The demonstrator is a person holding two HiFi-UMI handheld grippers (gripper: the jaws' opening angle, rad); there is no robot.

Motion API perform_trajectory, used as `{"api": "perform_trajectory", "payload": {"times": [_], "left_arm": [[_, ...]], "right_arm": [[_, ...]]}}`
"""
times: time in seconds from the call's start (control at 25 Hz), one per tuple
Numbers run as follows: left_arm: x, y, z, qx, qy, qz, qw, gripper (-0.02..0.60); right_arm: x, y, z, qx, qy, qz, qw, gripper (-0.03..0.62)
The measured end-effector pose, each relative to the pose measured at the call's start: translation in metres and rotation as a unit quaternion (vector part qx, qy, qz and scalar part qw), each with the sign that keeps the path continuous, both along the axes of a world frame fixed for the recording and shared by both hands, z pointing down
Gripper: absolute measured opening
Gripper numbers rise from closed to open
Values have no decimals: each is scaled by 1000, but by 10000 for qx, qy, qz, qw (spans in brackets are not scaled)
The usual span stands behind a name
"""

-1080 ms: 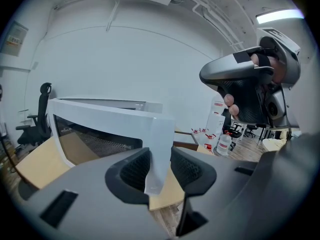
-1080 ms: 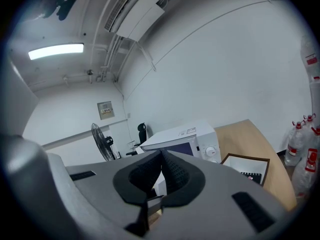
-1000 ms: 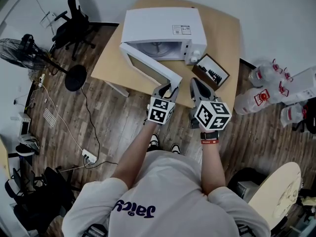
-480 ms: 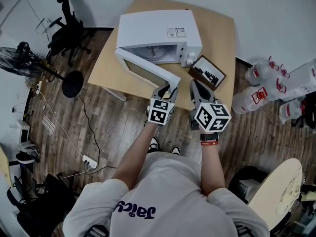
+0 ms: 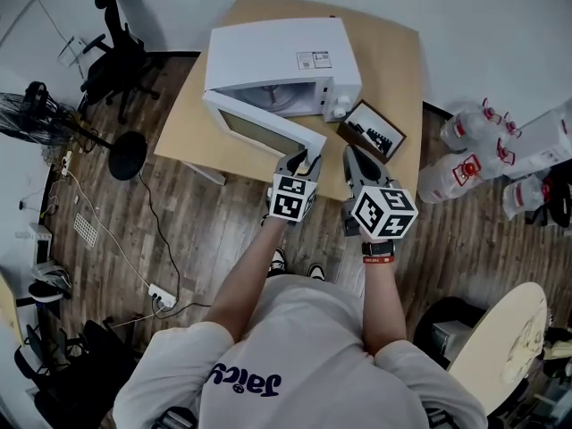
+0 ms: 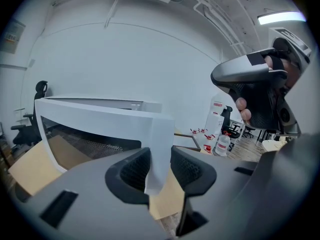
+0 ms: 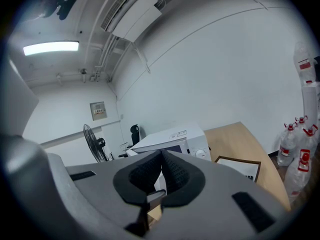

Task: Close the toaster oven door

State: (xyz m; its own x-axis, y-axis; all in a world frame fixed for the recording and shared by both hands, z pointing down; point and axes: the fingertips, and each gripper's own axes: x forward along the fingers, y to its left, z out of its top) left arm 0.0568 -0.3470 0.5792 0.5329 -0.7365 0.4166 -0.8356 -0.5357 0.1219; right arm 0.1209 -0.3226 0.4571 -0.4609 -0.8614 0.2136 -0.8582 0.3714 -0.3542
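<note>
door (image 5: 268,130) stands half open on the toaster oven (image 5: 277,56), mid-table (image 5: 398,79) | left gripper (image 6: 160,170) clamps its free edge, seemingly firmly | right gripper (image 7: 161,156) closed, empty | risk: edge slips from the grip mid-swing, or the push shifts the oven

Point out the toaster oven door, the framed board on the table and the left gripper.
toaster oven door (image 5: 255,123): head view, on its window pane.
framed board (image 5: 371,132): head view, on its dark face.
left gripper (image 5: 302,158): head view, between its fingertips.
</note>
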Motion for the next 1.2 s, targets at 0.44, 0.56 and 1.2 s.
{"api": "perform_trajectory", "payload": {"times": [0.44, 0.56, 1.2], "left_arm": [[9, -19, -4, 38, 52, 38, 10000, 146], [11, -23, -2, -36, 30, 46, 10000, 146], [21, -50, 3, -172, 11, -2, 9999, 149]], "right_arm": [[1, -8, 3, -22, 41, 33, 10000, 15], [3, -10, 3, -24, 45, 59, 10000, 15], [12, -21, 9, -114, 113, 135, 9998, 15]]}}
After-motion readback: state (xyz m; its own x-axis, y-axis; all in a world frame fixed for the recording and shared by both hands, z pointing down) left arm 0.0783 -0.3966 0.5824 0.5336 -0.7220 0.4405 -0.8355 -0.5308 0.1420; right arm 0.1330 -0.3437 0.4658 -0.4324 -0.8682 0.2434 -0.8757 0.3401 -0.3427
